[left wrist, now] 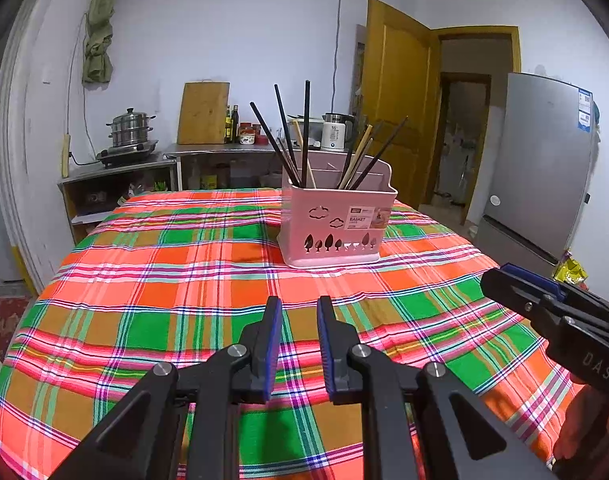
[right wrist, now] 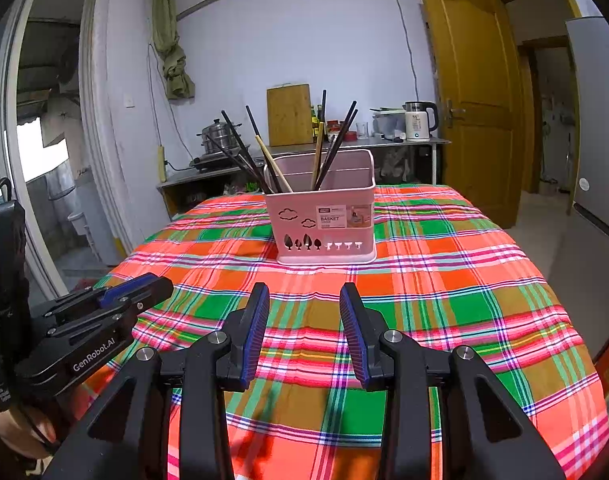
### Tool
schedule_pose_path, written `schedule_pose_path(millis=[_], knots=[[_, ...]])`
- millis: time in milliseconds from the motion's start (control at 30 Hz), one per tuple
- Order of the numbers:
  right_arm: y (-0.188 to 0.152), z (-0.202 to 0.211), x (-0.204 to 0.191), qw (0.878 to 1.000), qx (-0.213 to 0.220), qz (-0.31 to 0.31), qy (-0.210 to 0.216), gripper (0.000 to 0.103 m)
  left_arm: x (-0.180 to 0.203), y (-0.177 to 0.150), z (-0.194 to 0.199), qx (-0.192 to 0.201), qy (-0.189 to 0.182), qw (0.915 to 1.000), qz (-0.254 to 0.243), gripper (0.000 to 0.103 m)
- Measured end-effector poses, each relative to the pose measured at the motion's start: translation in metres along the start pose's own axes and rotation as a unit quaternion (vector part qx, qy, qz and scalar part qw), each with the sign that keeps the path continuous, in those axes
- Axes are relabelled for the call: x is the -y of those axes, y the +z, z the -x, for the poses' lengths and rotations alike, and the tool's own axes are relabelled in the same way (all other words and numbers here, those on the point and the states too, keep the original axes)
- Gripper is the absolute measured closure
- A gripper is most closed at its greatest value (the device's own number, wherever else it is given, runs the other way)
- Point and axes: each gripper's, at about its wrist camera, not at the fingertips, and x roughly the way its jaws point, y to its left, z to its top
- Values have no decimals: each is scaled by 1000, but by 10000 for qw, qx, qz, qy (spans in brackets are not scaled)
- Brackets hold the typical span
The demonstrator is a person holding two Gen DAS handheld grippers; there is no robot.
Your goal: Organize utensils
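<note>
A pink utensil basket (left wrist: 336, 226) stands on the plaid tablecloth at the far middle; it also shows in the right wrist view (right wrist: 324, 226). Several black and wooden chopsticks (left wrist: 300, 140) stand upright in its compartments, as the right wrist view shows too (right wrist: 264, 156). My left gripper (left wrist: 300, 308) is open and empty, low over the cloth in front of the basket. My right gripper (right wrist: 304, 294) is open and empty, wider apart, also in front of the basket. Each gripper shows in the other's view: the right one (left wrist: 552, 312), the left one (right wrist: 104, 312).
The plaid-covered table (left wrist: 184, 280) drops off at left and right edges. Behind it stands a steel counter with a steamer pot (left wrist: 130, 130), cutting board (left wrist: 203, 114) and kettle (right wrist: 418, 120). A fridge (left wrist: 544, 160) and yellow door (right wrist: 472, 92) are at right.
</note>
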Motion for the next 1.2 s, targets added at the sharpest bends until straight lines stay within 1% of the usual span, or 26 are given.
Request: schedule_pose_path(millis=[100,500,767,900,1000,1100,1200], knots=[[0,0,0,10000,-4,-10,1,65,2,0,0,-25,55,10000,-49,86],[0,1,2,10000,16,-35,-22,65,1,2,2,-30,0,10000,-53,86],[0,1,2,10000,11,-26,-33,65,6,1,2,-40,44,9998,-199,86],[0,1,3,10000,16,-20,-35,65,5,1,1,-65,-29,9999,-120,86],[0,0,4,10000,25,-1,-39,65,4,1,1,-64,-11,9999,-128,86],[0,1,4,10000,25,0,-38,65,7,0,2,-59,94,9997,-233,86],[0,0,4,10000,13,8,-54,65,7,0,3,-41,52,9997,-251,86]])
